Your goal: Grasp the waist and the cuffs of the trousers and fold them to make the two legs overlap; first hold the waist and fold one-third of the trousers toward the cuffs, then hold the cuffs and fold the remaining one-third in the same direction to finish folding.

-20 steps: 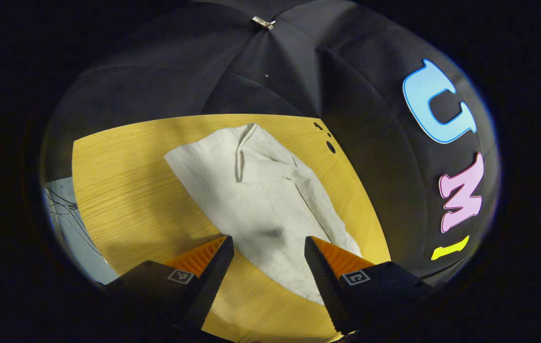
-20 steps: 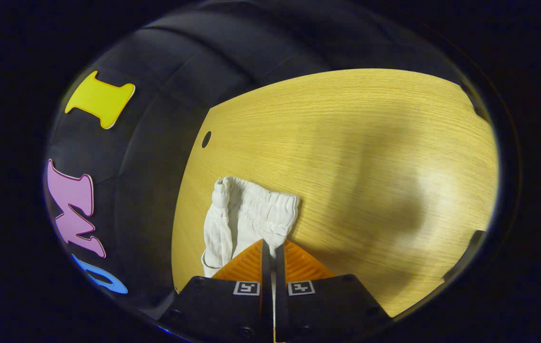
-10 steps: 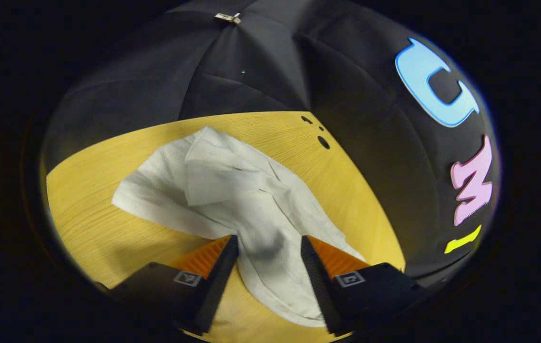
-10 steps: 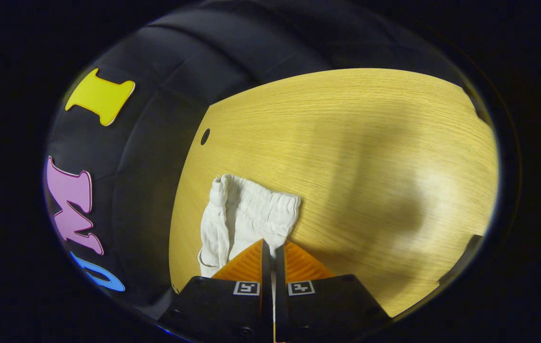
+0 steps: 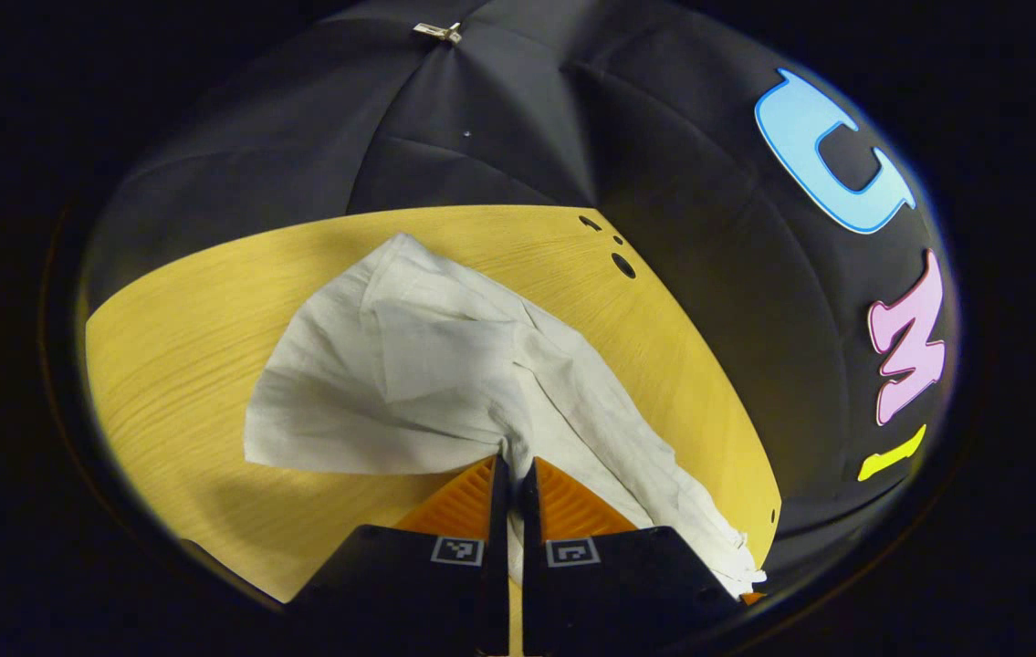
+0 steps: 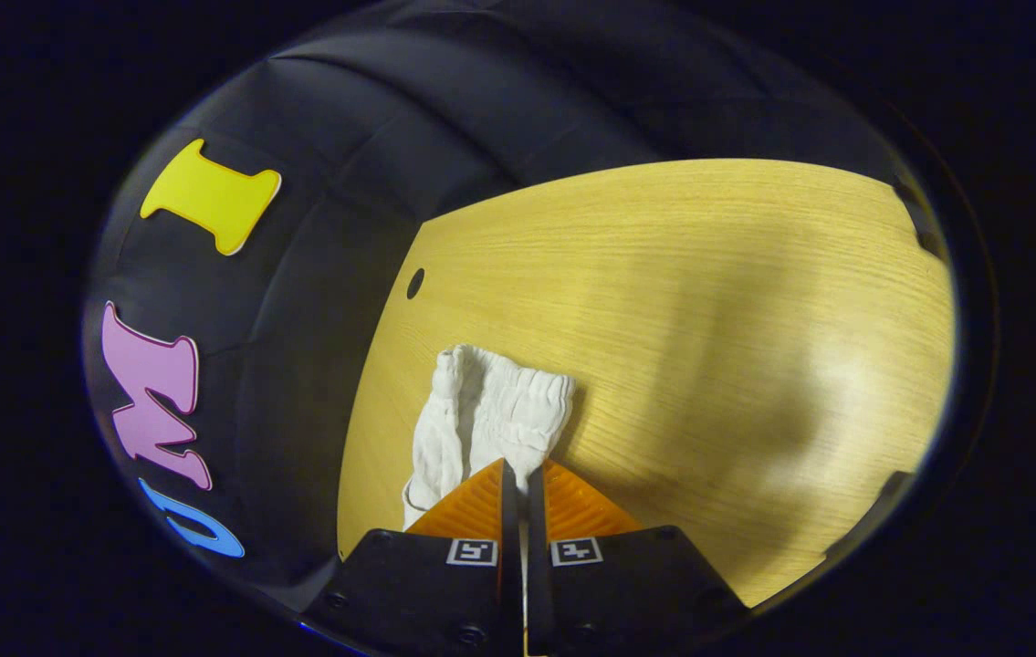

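Observation:
White trousers (image 5: 426, 365) lie rumpled on the yellow wooden table (image 5: 180, 356) in the left gripper view, one leg spread to the left and the other running down to the right. My left gripper (image 5: 511, 470) is shut on a pinched fold of the cloth near its edge. In the right gripper view the gathered elastic waist (image 6: 504, 411) of the trousers bunches just ahead of my right gripper (image 6: 518, 474), which is shut on the waistband.
The table (image 6: 709, 301) stretches wide to the right in the right gripper view. Small dark holes (image 5: 622, 265) mark the tabletop near its far corner, and another hole (image 6: 414, 283) sits near the table edge. Black cloth walls enclose the booth.
My left gripper came down over the trousers and closed on the cloth; it stood open before. The right gripper kept its hold on the waist, which bunched up slightly.

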Motion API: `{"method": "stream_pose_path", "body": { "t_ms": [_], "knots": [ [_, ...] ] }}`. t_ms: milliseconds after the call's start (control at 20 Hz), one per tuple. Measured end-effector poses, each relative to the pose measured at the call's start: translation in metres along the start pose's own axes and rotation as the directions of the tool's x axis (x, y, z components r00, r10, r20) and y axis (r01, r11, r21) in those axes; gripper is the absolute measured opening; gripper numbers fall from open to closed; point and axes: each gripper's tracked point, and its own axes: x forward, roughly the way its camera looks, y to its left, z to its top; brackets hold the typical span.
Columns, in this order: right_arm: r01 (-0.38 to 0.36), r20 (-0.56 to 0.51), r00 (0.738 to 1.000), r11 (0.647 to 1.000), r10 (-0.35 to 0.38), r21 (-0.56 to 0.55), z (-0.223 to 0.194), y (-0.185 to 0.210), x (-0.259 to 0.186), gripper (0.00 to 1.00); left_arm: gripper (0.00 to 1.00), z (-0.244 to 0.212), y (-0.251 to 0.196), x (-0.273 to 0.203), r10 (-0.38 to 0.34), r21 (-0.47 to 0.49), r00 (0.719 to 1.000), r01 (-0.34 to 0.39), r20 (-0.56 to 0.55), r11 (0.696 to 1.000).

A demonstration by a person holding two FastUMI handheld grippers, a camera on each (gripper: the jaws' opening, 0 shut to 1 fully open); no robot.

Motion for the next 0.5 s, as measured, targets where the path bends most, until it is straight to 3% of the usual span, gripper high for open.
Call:
{"method": "stream_pose_path", "body": {
  "t_ms": [200,500],
  "knots": [
    [-0.04,0.041,0.998,0.99,0.046,-0.133,0.019,0.014,-0.022,0.06,0.11,-0.016,-0.005,-0.011,-0.036,-0.033,0.999,0.036,-0.015,0.999],
    [-0.158,0.076,0.979,0.943,0.188,-0.293,0.027,0.069,-0.059,0.07,0.11,-0.039,-0.008,-0.026,-0.07,-0.025,0.996,0.069,-0.05,0.997]
  ]
}}
